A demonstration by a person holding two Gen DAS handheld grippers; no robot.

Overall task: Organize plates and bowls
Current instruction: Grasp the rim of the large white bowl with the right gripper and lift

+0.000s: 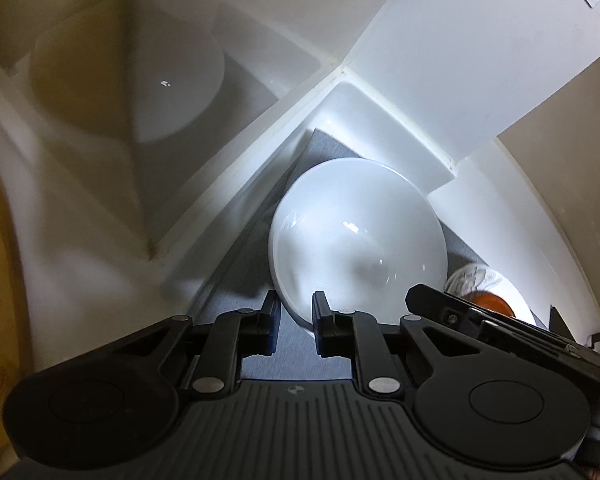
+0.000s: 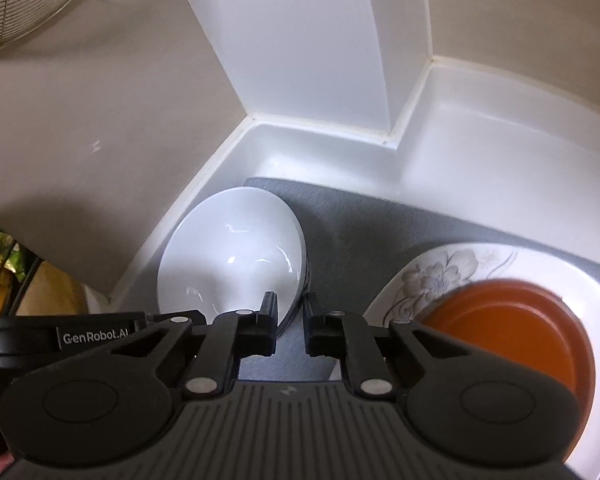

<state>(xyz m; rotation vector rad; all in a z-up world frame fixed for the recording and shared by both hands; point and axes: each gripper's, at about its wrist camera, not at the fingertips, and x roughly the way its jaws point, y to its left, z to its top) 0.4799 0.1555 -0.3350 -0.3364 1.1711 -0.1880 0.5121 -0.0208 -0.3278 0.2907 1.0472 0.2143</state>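
A white bowl (image 1: 358, 236) sits on a grey mat (image 1: 296, 336) in a white corner; it also shows in the right wrist view (image 2: 232, 264). My left gripper (image 1: 296, 308) straddles the bowl's near rim with a narrow gap; contact cannot be told. My right gripper (image 2: 290, 312) straddles the bowl's right rim, narrowly parted. To the right, an orange plate (image 2: 512, 328) lies on a floral white plate (image 2: 440, 276). The right gripper's body (image 1: 480, 316) shows in the left wrist view.
A white square pillar (image 2: 320, 40) and raised white ledge (image 2: 480, 140) bound the mat at the back. A beige wall (image 2: 100, 120) stands on the left. A blurred white round object (image 1: 148, 80) lies beyond a white divider (image 1: 236, 168).
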